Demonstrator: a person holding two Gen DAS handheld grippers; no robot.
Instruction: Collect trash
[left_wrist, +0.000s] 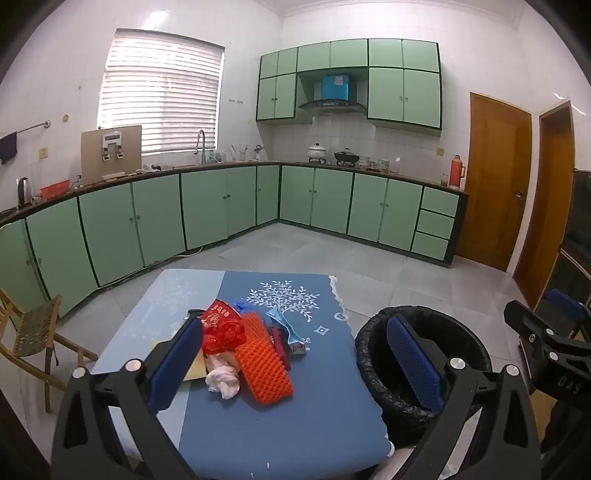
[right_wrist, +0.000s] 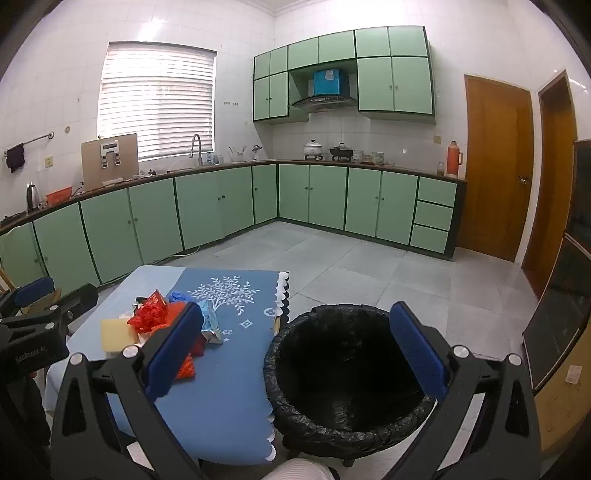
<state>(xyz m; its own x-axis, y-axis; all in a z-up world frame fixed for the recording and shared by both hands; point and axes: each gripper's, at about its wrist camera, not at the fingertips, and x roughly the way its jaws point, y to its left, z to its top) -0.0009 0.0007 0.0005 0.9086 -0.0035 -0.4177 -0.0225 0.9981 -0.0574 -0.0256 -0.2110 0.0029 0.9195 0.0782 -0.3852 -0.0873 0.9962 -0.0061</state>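
On the blue tree-print tablecloth (left_wrist: 295, 417): one orange spiky mat (left_wrist: 264, 369), one red foil wrapper (left_wrist: 221, 328), one crumpled white tissue (left_wrist: 223, 380), one yellow card (right_wrist: 116, 332). Just beside it, one black-lined bin (right_wrist: 347, 373).

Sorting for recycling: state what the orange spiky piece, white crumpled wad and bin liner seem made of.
Orange spiky piece: likely moulded plastic or rubber, matte, with regular rows of nubs. White crumpled wad: probably tissue, soft irregular creases. Bin liner: thin black plastic film, glossy wrinkles.

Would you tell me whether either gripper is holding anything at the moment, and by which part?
Nothing is held: the left gripper and right gripper are both open and empty.
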